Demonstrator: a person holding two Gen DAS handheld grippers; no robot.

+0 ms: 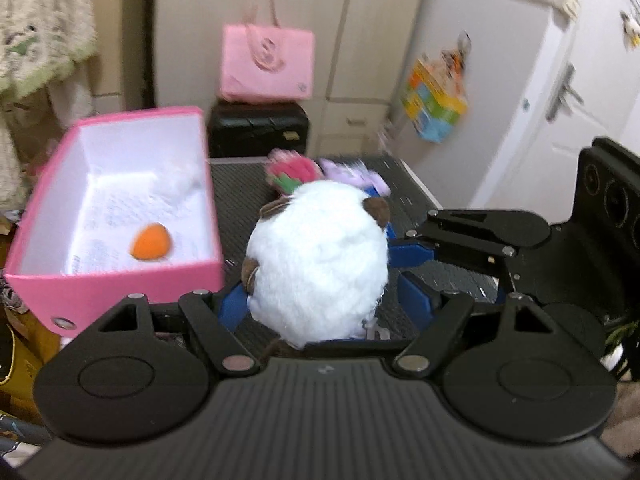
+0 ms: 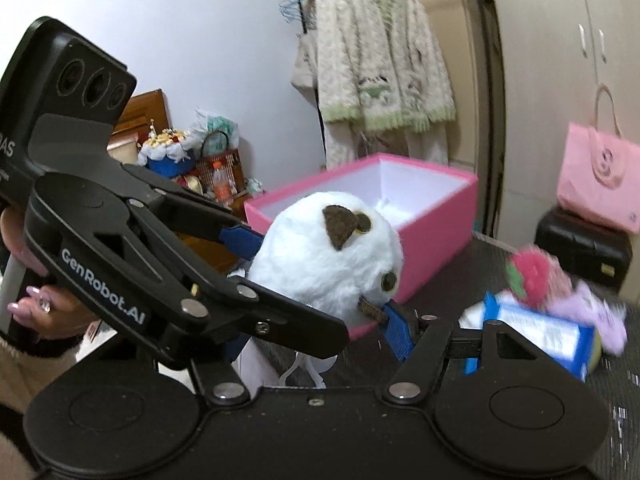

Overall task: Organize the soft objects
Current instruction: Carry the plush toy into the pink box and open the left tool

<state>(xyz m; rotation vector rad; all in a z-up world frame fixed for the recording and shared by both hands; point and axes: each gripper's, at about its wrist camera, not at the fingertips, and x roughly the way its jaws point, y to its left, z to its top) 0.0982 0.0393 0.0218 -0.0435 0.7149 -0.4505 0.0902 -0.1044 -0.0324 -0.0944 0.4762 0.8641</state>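
Plush owl sits clamped between my left gripper fingers; pink box lies just leftward; right gripper fingers spread apart.

— Black linkage arms on the left gripper, silver rivets, blue ribbed fingertips?

— Same on the right gripper. White "GenRobot.AI" lettering. Pale pink nails, ringed hand, fuzzy cuff.

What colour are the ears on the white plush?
Dark brown ears on the white plush, clearest in the right wrist view.
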